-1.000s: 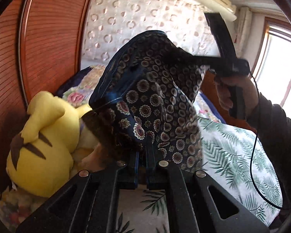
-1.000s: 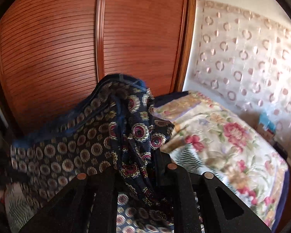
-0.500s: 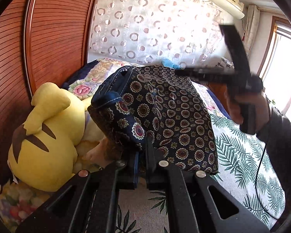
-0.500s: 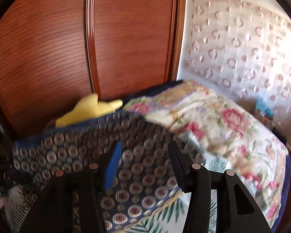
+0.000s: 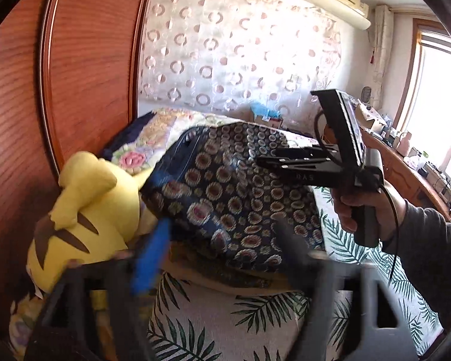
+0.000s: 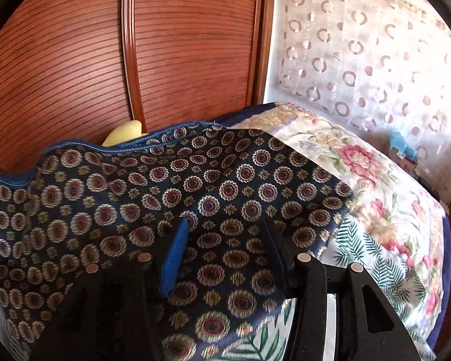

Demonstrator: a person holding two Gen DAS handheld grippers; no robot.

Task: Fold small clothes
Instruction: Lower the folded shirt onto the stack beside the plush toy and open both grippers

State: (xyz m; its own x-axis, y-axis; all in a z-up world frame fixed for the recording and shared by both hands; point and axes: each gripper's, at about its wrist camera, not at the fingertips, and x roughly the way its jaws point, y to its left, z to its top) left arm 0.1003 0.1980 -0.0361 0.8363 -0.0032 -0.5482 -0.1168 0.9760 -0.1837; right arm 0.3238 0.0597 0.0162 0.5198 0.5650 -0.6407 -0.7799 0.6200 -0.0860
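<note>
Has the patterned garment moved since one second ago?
Yes. The patterned garment has come down: it reached far up the wooden wardrobe door before, and now it lies low across the bed.

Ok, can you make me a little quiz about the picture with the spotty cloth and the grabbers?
1. True or false: the right gripper is shut on the patterned cloth.
2. What is the yellow thing beside the cloth? A plush toy, B banana, C bucket.
3. Fill in: the bedsheet under the cloth has green ___ printed on it.
Key: 1 false, its jaws are wide apart; 2 A; 3 leaves.
</note>
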